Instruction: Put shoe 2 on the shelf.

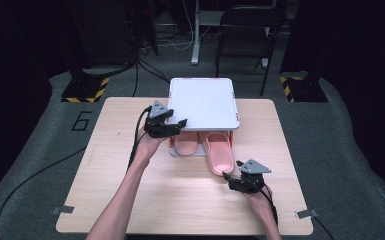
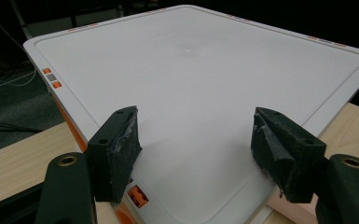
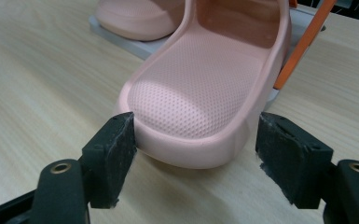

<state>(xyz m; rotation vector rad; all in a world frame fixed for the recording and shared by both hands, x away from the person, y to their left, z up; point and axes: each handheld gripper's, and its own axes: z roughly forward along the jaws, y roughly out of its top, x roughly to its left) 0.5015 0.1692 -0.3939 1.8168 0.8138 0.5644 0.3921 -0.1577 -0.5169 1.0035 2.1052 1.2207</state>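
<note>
Slipper (image 3: 200,88) on the right, pink, lies with its heel toward the person and its toe under the white-topped rack (image 1: 203,102), long axis running away from the table's near edge; its mate (image 1: 184,143) sits just beside it on the rack's low shelf. The right gripper (image 3: 196,149) is the nearer tool (by a wide margin): low over the wooden table (image 1: 130,200), jaws apart, one on each side of the heel rim, not yet clamped. The left gripper (image 2: 196,144) hovers above the rack's top near its left corner, jaws apart, holding nothing.
</note>
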